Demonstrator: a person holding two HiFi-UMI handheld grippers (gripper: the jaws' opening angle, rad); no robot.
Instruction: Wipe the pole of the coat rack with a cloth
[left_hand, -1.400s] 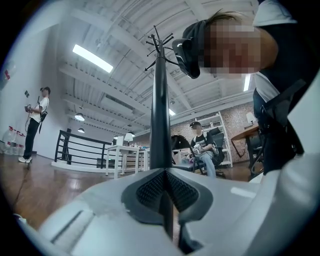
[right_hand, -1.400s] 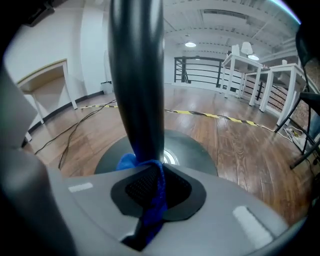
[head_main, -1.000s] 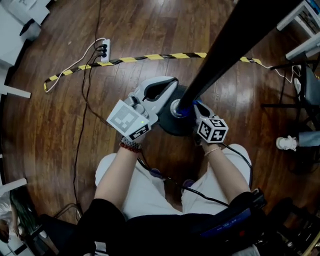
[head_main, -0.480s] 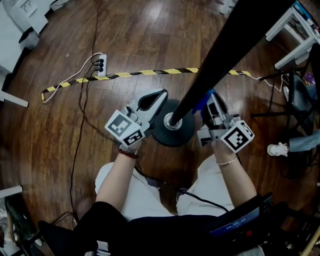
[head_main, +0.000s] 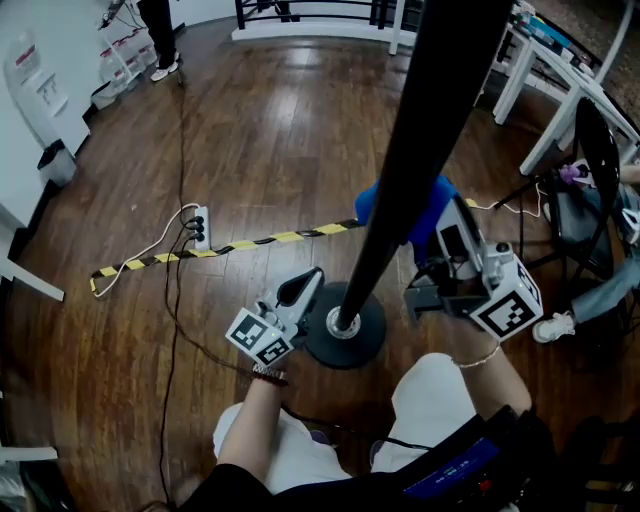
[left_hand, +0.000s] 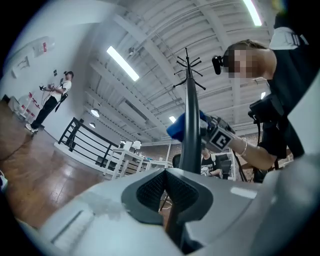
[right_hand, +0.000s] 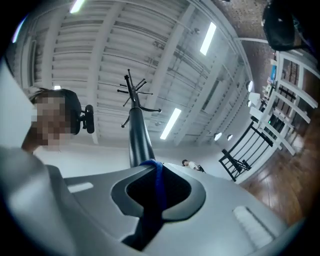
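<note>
Pole (head_main: 400, 170) wiping needs firm, even pressure: our right gripper (head_main: 442, 228) pinches the blue cloth (head_main: 433, 200) against it, while our left gripper (head_main: 312, 278), jaws together, sits by the base (head_main: 366, 346).

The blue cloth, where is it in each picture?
Head view: blue cloth right of centre, wrapped round the black pole.
Left gripper view: middle, against the pole's left side.
Right gripper view: low centre, pinched between the jaws.
Shared landmark: the pole.
</note>
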